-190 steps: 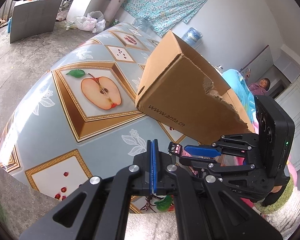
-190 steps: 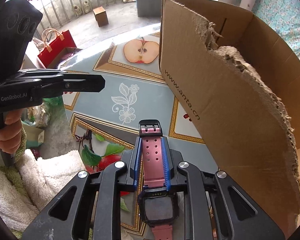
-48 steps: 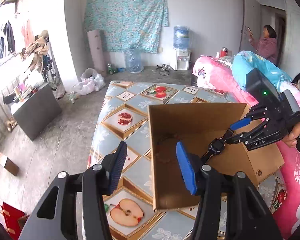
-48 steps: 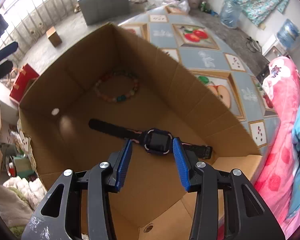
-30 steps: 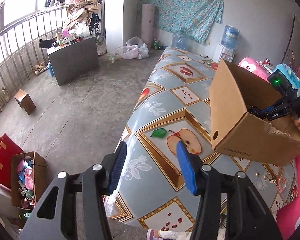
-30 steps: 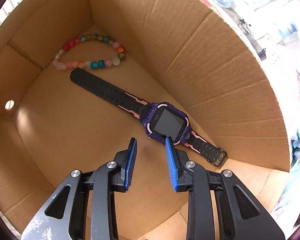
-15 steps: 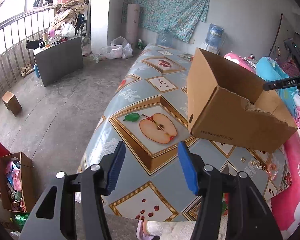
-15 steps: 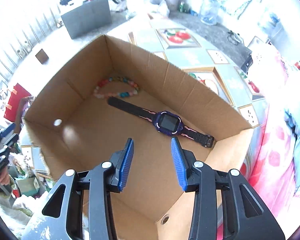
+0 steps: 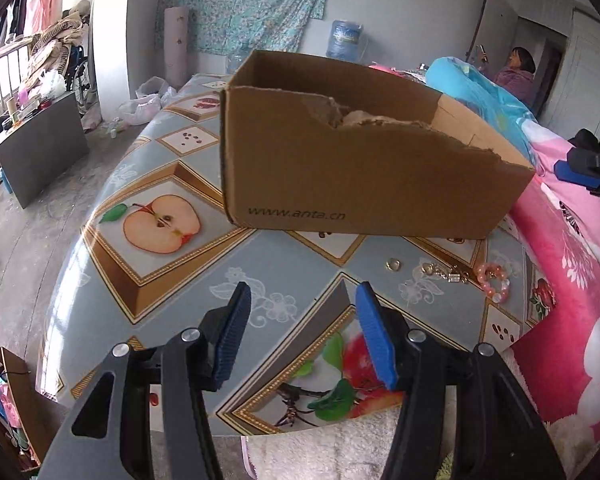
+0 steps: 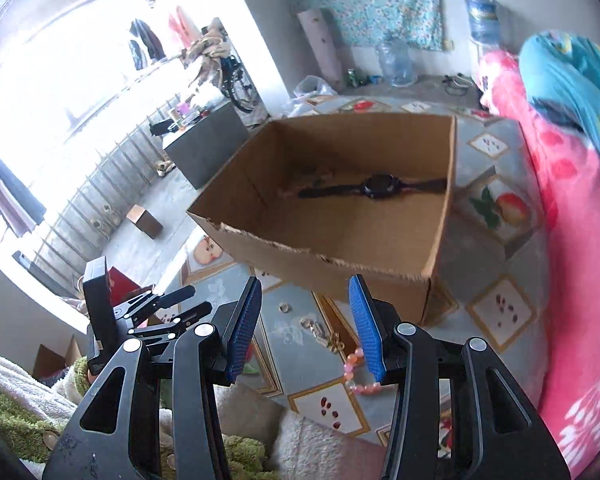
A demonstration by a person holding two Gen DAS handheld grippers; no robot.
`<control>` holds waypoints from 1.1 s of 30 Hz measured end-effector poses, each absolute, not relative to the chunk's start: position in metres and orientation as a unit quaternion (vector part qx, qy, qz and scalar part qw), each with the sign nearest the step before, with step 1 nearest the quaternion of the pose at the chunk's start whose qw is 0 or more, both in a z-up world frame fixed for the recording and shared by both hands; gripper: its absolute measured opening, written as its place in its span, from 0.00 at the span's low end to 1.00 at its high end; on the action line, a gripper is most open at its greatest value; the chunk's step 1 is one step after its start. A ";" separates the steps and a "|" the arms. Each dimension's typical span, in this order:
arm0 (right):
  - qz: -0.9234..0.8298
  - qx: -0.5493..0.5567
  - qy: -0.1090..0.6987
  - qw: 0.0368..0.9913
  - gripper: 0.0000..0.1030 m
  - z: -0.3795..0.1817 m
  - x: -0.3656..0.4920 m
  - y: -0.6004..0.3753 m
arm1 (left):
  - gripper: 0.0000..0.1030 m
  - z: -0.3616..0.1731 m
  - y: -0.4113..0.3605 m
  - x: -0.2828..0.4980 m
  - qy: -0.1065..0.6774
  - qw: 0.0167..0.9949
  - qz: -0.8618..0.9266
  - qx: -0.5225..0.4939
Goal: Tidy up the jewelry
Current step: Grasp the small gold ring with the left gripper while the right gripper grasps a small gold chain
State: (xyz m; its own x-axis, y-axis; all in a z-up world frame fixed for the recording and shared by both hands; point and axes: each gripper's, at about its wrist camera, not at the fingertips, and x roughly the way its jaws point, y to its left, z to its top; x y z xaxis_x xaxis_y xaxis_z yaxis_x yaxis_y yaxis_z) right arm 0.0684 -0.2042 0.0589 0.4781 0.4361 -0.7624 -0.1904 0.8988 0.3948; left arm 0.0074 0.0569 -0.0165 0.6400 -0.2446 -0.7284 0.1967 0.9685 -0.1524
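An open cardboard box (image 9: 364, 176) stands on the fruit-patterned table (image 9: 148, 280). In the right wrist view the box (image 10: 340, 232) holds a dark watch (image 10: 376, 188) and a bead bracelet at its far left corner, mostly hidden. In front of the box lie a ring (image 9: 393, 265), a gold chain (image 9: 446, 272) and a pink bead bracelet (image 9: 494, 278); they also show in the right wrist view, ring (image 10: 285, 307), chain (image 10: 320, 330), bracelet (image 10: 354, 376). My left gripper (image 9: 302, 336) is open and empty near the table's front edge. My right gripper (image 10: 304, 324) is open and empty above the loose jewelry.
A pink flowered bed (image 9: 580, 280) borders the table on the right. A white fluffy cloth (image 9: 324, 456) lies at the table's front edge. The floor drops away on the left. A person (image 9: 518, 70) stands in the far doorway.
My right gripper has pulled back out of the box, leaving the watch inside, and is now above the loose jewelry. My left gripper has swung lower and closer to the table front.
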 end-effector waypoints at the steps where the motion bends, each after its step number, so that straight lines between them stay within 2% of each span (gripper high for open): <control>1: 0.169 0.146 0.491 0.842 0.38 0.043 0.065 -0.208 | 0.51 -0.020 0.050 0.008 0.409 0.903 -0.130 -0.024; 4: 0.135 0.182 0.522 0.822 0.25 0.008 0.060 -0.214 | 0.51 -0.027 0.031 0.011 0.411 0.900 -0.145 -0.001; 7: 0.133 0.183 0.537 0.813 0.19 -0.014 0.049 -0.208 | 0.51 -0.029 0.012 0.015 0.403 0.901 -0.157 0.029; 10: 0.156 0.153 0.540 0.813 0.16 -0.021 0.044 -0.192 | 0.51 -0.031 -0.003 0.022 0.400 0.901 -0.159 0.053; 18: 0.184 0.115 0.545 0.810 0.10 -0.033 0.045 -0.181 | 0.37 -0.039 -0.022 0.035 0.417 0.890 -0.176 0.058; 23: 0.176 0.101 0.534 0.821 0.10 -0.027 0.042 -0.194 | 0.34 -0.042 -0.023 0.040 0.429 0.885 -0.174 0.056; 27: 0.186 0.068 0.513 0.835 0.15 -0.010 0.033 -0.193 | 0.34 -0.041 -0.021 0.043 0.432 0.883 -0.173 0.058; 31: 0.166 -0.035 0.481 0.860 0.29 0.003 0.025 -0.176 | 0.34 -0.041 -0.018 0.043 0.435 0.883 -0.167 0.058; 33: 0.166 -0.076 0.483 0.856 0.30 -0.002 0.027 -0.168 | 0.34 -0.041 -0.018 0.043 0.436 0.883 -0.163 0.056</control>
State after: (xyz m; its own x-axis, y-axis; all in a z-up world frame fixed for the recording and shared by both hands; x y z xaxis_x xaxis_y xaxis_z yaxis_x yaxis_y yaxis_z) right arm 0.0274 -0.1678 -0.0020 0.4777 0.2118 -0.8526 -0.3583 0.9331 0.0310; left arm 0.0433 -0.0175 -0.0410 0.5661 -0.2389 -0.7889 0.3372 0.9405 -0.0428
